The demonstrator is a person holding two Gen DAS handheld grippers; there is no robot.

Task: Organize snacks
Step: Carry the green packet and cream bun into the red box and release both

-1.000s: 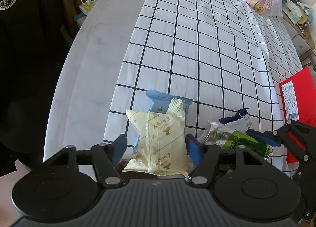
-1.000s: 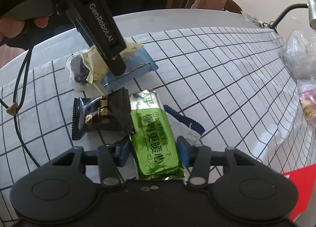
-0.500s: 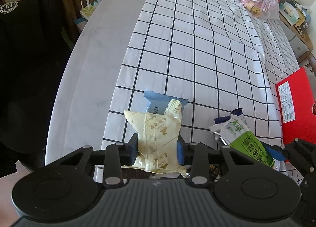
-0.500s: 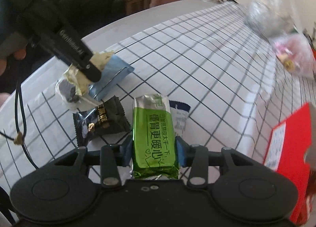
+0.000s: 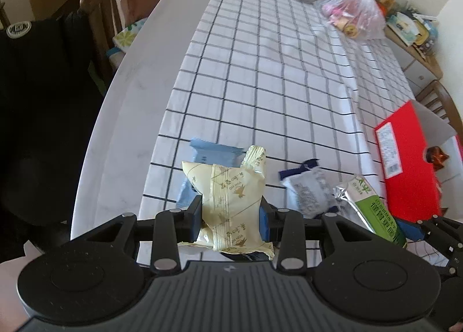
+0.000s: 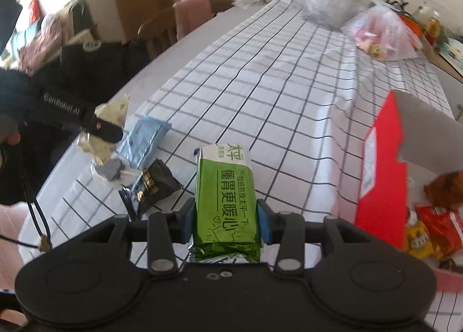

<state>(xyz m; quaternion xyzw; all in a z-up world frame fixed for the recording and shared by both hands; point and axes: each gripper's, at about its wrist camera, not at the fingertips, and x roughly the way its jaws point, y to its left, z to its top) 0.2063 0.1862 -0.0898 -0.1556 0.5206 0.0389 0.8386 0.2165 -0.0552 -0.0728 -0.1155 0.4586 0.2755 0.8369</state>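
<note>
Snacks: pale yellow pouch (image 5: 231, 204), glossy green bar (image 6: 225, 202), both clamped in tongs.

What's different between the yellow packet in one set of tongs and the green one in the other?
The pale yellow packet is soft, puffy and crinkled, with small gold print; the green packet is a firm, boxy foil bar with large white characters. The yellow one is wider and pillow-shaped; the green one is long and narrow. Both are sealed snacks, each clamped in tongs: yellow in the left tongs, green in the right tongs.
</note>
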